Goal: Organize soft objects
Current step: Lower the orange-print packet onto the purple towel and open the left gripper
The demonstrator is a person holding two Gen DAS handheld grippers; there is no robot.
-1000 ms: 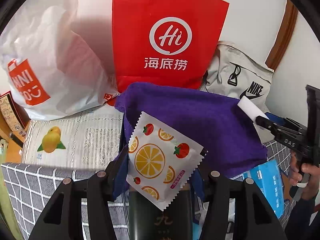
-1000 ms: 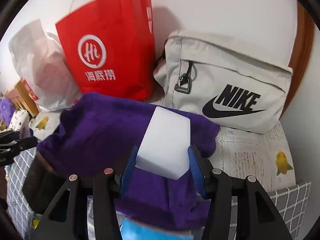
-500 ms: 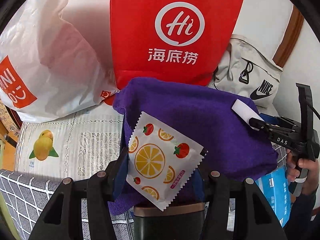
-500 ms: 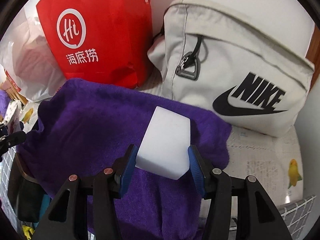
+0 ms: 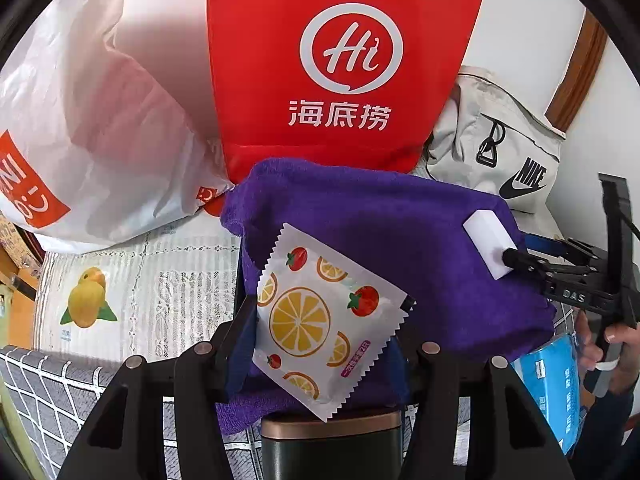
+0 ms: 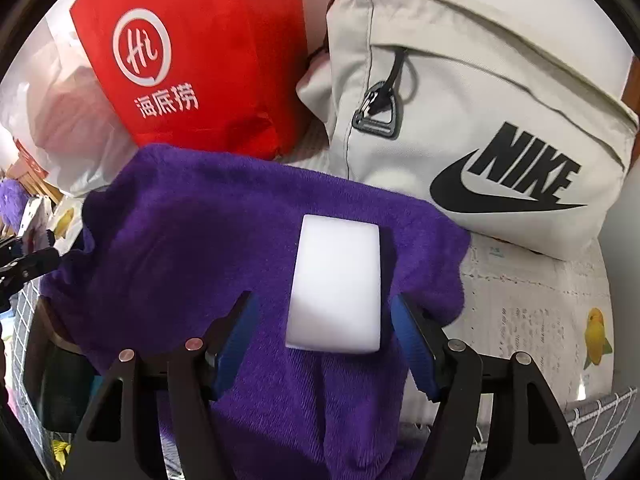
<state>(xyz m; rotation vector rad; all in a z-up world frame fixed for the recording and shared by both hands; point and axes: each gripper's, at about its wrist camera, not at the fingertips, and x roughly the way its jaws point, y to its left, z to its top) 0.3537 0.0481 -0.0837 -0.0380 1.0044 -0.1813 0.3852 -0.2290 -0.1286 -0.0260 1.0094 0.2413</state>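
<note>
My left gripper is shut on a white fruit-printed packet, held just above a purple towel. The towel is draped over a dark container with a bronze rim. In the right wrist view a white sponge block lies flat on the purple towel. My right gripper straddles it and its jaws are opening. Its blue pads stand clear of the block on both sides. The left wrist view shows the sponge at the right gripper's tips.
A red paper bag, a white plastic bag and a beige Nike bag stand against the wall behind the towel. A blue tissue pack lies near a person's hand. A lemon-print cloth covers the surface.
The right jaws have spread and let go of the sponge, which now rests on the towel. Both views have drawn closer to the towel. The left gripper still holds the packet.
</note>
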